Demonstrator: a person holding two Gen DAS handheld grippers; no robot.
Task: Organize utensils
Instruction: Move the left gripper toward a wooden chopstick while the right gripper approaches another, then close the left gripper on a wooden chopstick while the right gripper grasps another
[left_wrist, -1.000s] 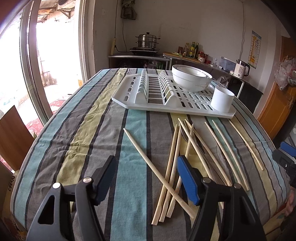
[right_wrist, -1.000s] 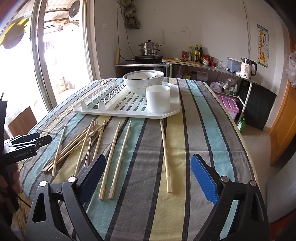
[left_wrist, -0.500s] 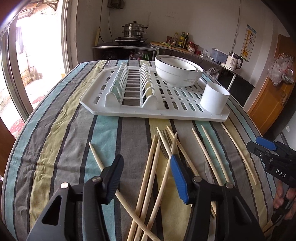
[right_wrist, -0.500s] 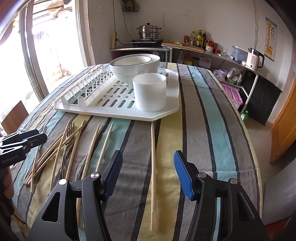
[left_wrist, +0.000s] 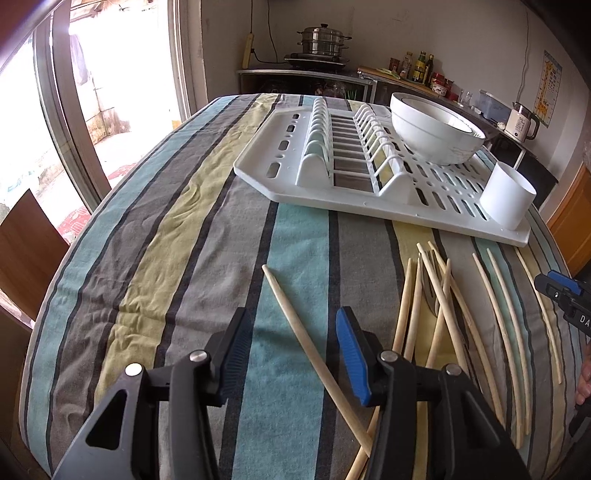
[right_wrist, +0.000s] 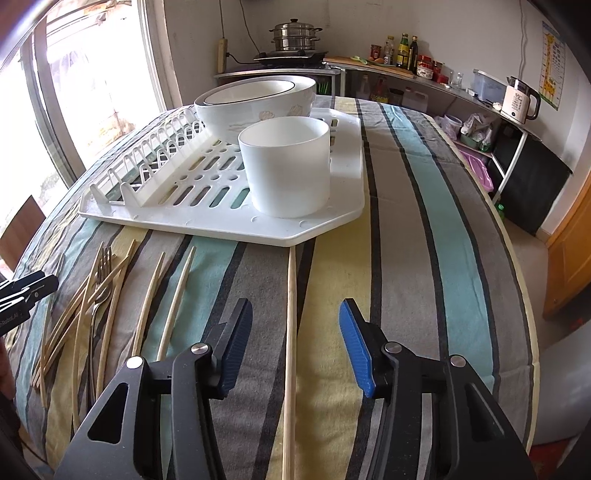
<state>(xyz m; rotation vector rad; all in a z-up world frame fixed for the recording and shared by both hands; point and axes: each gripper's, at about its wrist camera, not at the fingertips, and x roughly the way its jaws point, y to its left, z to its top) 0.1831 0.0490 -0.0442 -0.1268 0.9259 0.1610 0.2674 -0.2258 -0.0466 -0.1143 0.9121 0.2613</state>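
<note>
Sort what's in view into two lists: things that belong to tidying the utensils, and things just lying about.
Part of the job:
chopsticks
fork
white cup
drying rack
left gripper, closing over one chopstick
right gripper, closing over another

Just lying about:
bowl
steamer pot
kettle
bottles

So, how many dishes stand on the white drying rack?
2: a large bowl at the rack's far end, a white cup at its near corner. Another bowl may be nested inside the first.
</note>
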